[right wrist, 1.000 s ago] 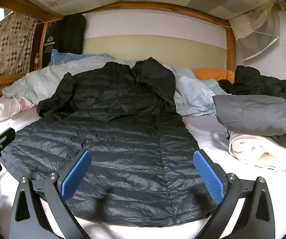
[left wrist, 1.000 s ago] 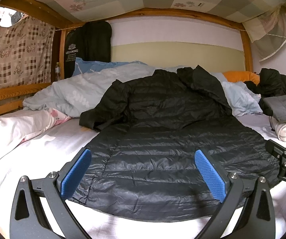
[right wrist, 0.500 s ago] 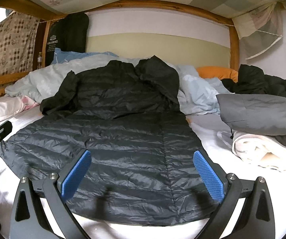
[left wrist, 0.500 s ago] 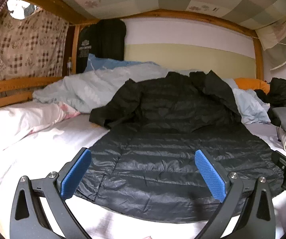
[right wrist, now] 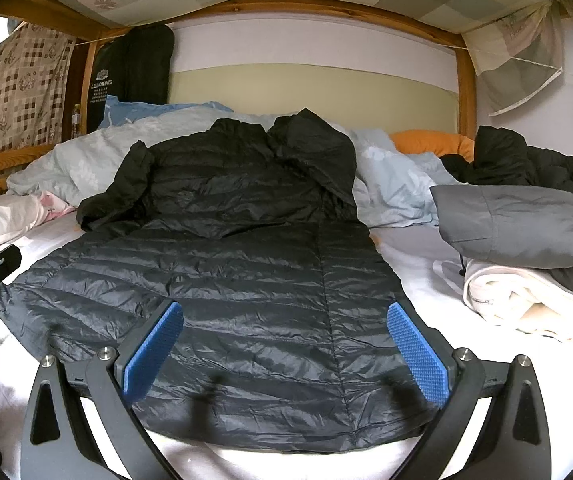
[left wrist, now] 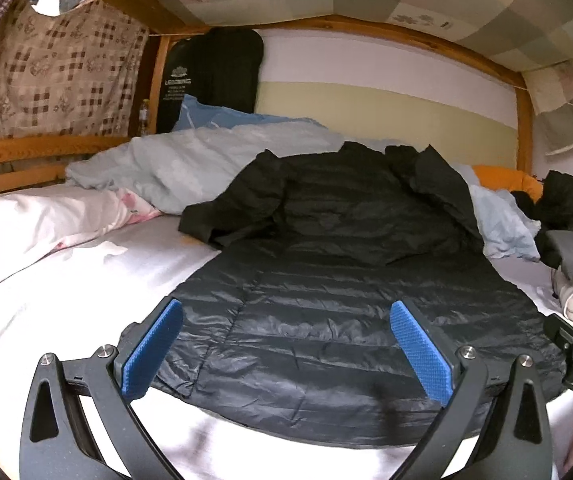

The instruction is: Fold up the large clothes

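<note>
A long black quilted down coat [left wrist: 338, 320] lies flat on the white bed sheet [left wrist: 66, 280], hem toward me, collar and hood at the far end. It also shows in the right wrist view [right wrist: 246, 280]. Its left sleeve [right wrist: 118, 188] is bent across its upper part. My left gripper [left wrist: 286, 352] is open and empty, just above the hem's left part. My right gripper [right wrist: 284, 350] is open and empty above the hem's right part. Each gripper's edge shows in the other's view.
A light blue duvet [right wrist: 386, 184] and a pink-white pillow [left wrist: 46, 216] lie at the back and left. A grey garment [right wrist: 518, 224] on a white folded one [right wrist: 518, 296], and dark clothes [right wrist: 526, 160], are piled at the right. Wooden rails [left wrist: 26, 152] frame the bed.
Both grippers have shifted slightly; the left one turned left, showing more of the sheet and pillow. The coat has not moved. Both stay open.
</note>
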`<action>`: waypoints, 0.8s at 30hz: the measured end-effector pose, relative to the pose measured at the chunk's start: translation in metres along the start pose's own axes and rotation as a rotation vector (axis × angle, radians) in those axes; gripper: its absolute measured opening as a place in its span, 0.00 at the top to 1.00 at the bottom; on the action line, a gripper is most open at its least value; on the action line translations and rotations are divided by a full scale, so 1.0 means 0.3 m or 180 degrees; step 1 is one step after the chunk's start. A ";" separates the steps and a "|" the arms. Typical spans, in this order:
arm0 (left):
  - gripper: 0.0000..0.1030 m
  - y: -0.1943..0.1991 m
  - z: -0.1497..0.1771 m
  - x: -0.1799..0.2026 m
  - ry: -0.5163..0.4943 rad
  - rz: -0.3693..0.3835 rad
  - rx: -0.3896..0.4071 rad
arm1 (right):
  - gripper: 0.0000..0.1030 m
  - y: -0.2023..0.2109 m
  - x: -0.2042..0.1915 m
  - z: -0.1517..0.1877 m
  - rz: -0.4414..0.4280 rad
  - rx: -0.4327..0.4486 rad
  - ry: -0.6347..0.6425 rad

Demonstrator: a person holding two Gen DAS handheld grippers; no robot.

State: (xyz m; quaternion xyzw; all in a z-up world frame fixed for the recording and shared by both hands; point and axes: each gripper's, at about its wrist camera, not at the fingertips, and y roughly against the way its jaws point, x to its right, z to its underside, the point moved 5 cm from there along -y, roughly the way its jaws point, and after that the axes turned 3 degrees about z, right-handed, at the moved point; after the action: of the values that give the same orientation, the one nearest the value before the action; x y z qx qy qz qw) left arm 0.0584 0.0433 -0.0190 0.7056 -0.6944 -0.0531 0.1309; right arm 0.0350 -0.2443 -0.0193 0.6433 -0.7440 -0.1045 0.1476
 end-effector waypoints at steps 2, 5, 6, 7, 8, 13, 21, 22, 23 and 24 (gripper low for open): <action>0.00 0.003 0.000 0.009 -0.0035 0.0019 0.0013 | 0.00 0.000 -0.003 0.001 -0.0005 -0.0013 -0.0009; 0.11 0.010 -0.001 0.029 -0.0084 0.0210 0.0032 | 0.00 0.005 -0.002 0.001 -0.0014 0.0004 -0.0037; 0.14 0.013 -0.006 0.027 -0.0084 0.0171 0.0034 | 0.00 0.012 0.003 -0.001 -0.0022 0.0031 -0.0053; 0.16 0.013 -0.012 0.020 -0.0085 0.0179 -0.0022 | 0.00 0.029 0.012 -0.005 -0.0038 0.0061 -0.0050; 0.17 0.015 -0.018 0.012 -0.0092 0.0217 -0.0072 | 0.00 0.042 0.025 -0.008 -0.0045 0.0067 0.0016; 0.17 0.008 -0.107 -0.122 -0.0375 -0.0101 -0.0248 | 0.00 0.073 0.215 -0.033 0.0330 -0.0141 0.0103; 0.24 -0.055 -0.114 -0.335 -0.0282 -0.0466 -0.0494 | 0.06 -0.017 0.547 0.076 0.0183 -0.0876 -0.0996; 0.24 -0.089 -0.083 -0.357 -0.0180 -0.0430 -0.0667 | 0.07 -0.024 0.556 0.090 0.0055 -0.0948 -0.1081; 0.24 -0.121 -0.049 -0.374 -0.0048 -0.0320 -0.0828 | 0.07 -0.036 0.560 0.105 -0.0086 -0.1012 -0.1169; 0.24 -0.143 -0.017 -0.383 0.0086 -0.0195 -0.0911 | 0.08 -0.054 0.554 0.126 -0.0300 -0.1117 -0.1298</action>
State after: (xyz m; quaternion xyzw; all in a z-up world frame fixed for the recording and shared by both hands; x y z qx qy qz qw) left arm 0.0976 0.1580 -0.0376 0.7012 -0.6561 -0.1461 0.2378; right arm 0.0151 -0.4121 -0.0461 0.6074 -0.6981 -0.3660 0.0990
